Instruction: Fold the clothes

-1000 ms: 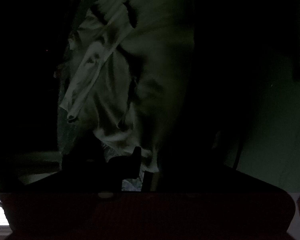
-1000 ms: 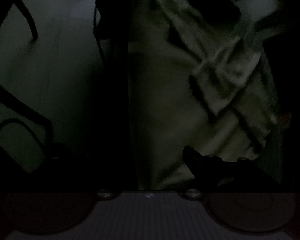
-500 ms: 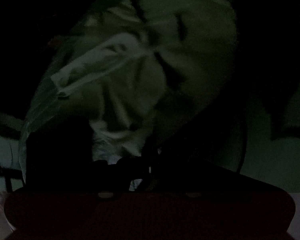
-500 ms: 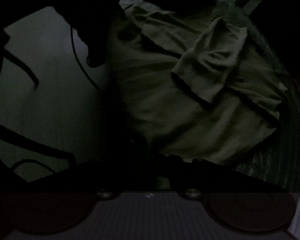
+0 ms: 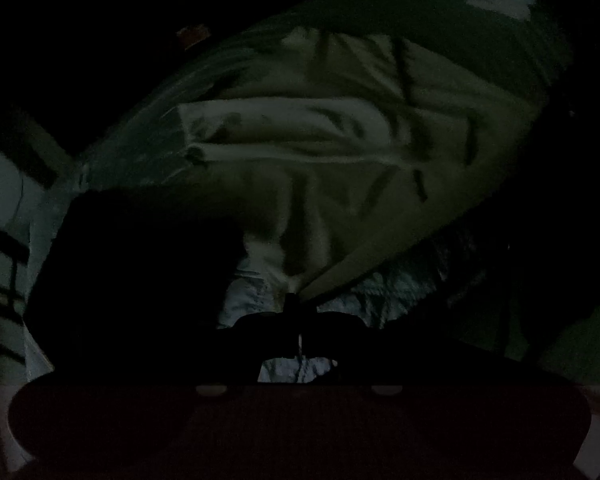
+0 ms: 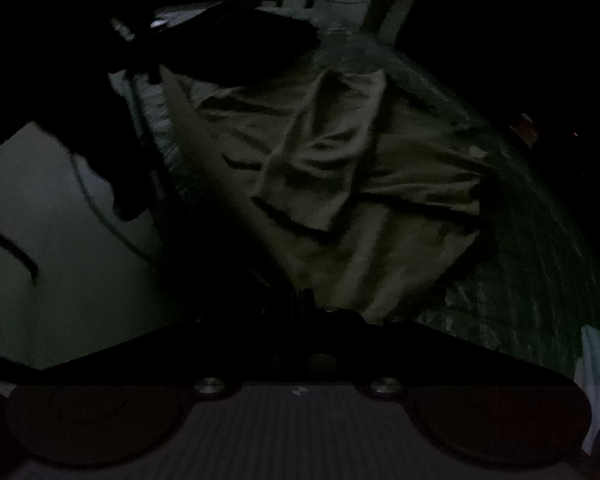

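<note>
Two grippers are in view, one per wrist camera, and both scenes are very dark. The left gripper [image 5: 293, 300] has its jaws pressed together, and a taut edge of the pale shirt [image 5: 340, 152] runs up and right from its tip, so it appears to pinch the hem there (the dimness makes the contact itself hard to see). From that point the shirt fans out wrinkled across the upper middle of the left view, with a rolled sleeve [image 5: 284, 136] lying crosswise above the gripper. It rests on a greenish striped cover [image 5: 140, 152] that shows along its left edge. A large dark shape sits just left of the gripper; I cannot tell what it is.

In the right view the right gripper [image 6: 308, 298] also has its jaws closed, and the lower edge of the shirt [image 6: 360, 200] comes down to meet its tip; whether cloth is actually caught between the pads I cannot tell. The shirt lies crumpled ahead of it, a sleeve [image 6: 324, 160] folded over its middle. The striped cover [image 6: 520, 280] shows on the right, and pale floor [image 6: 40, 280] with a thin dark cable [image 6: 100, 216] on the left.
</note>
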A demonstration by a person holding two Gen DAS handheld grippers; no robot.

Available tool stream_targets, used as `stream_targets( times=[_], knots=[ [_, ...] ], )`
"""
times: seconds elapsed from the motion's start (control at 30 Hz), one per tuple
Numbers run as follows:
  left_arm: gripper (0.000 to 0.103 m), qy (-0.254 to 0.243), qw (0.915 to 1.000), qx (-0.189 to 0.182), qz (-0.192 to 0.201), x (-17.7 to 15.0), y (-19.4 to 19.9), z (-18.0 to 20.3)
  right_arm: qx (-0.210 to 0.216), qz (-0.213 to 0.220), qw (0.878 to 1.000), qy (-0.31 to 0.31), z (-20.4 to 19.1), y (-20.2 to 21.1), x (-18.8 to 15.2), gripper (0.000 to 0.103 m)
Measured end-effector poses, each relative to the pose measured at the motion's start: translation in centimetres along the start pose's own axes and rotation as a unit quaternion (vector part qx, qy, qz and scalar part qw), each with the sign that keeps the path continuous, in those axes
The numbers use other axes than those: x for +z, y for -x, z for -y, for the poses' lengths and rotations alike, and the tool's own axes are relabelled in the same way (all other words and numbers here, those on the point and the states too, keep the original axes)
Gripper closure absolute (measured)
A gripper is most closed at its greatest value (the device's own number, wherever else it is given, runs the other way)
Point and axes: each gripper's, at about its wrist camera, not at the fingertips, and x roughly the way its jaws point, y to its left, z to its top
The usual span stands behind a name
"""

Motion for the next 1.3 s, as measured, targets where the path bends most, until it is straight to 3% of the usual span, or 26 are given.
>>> stream_targets(
  times=[0.3, 0.6, 0.7, 0.77, 0.93, 0.97, 1.0, 1.03, 1.13, 1.2, 1.23, 1.3],
  knots=[
    [0.102, 0.106, 0.9939, -0.031, 0.006, 5.1, -3.3, -6.4, -0.026, 0.016, 0.999, -0.021, 6.1, -2.0, 4.2, 0.101],
    [0.101, 0.170, 0.9837, -0.049, -0.029, 10.7, -11.5, -12.4, -0.032, -0.004, 0.998, -0.049, 14.1, -9.5, 8.3, 0.101],
    [0.100, 0.188, 0.9805, -0.045, -0.034, 11.8, -14.2, -12.6, -0.033, -0.031, 0.997, -0.054, 15.1, -12.6, 8.1, 0.100],
    [0.093, 0.199, 0.9783, -0.035, -0.044, 12.2, -15.7, -12.7, -0.042, -0.045, 0.997, -0.054, 15.4, -14.3, 7.7, 0.100],
    [0.086, 0.218, 0.9743, 0.006, -0.055, 12.5, -17.1, -13.5, -0.100, -0.047, 0.989, -0.096, 16.6, -15.8, 6.5, 0.101],
    [0.085, 0.223, 0.9731, 0.016, -0.054, 12.5, -16.8, -13.7, -0.123, -0.047, 0.987, -0.094, 16.7, -15.9, 6.3, 0.098],
    [0.080, 0.227, 0.9722, 0.032, -0.050, 12.5, -16.4, -13.6, -0.148, -0.046, 0.983, -0.095, 16.8, -15.9, 6.1, 0.076],
    [0.078, 0.230, 0.9710, 0.047, -0.046, 12.5, -16.0, -13.6, -0.166, -0.039, 0.980, -0.104, 17.0, -15.6, 6.0, 0.068],
    [0.081, 0.195, 0.9772, 0.080, -0.026, 12.9, -14.7, -12.1, -0.204, 0.016, 0.963, -0.176, 17.5, -12.7, 4.9, 0.063],
    [0.081, 0.129, 0.9866, 0.099, 0.002, 13.5, -13.6, -9.7, -0.211, 0.054, 0.944, -0.246, 17.1, -10.5, 3.6, 0.060],
    [0.080, 0.103, 0.9898, 0.098, 0.016, 13.8, -13.1, -8.5, -0.207, 0.060, 0.939, -0.269, 16.5, -9.9, 2.9, 0.059],
    [0.079, 0.062, 0.9945, 0.075, 0.038, 14.2, -12.3, -6.2, -0.190, 0.061, 0.939, -0.281, 14.6, -9.7, 1.9, 0.060]
  ],
)
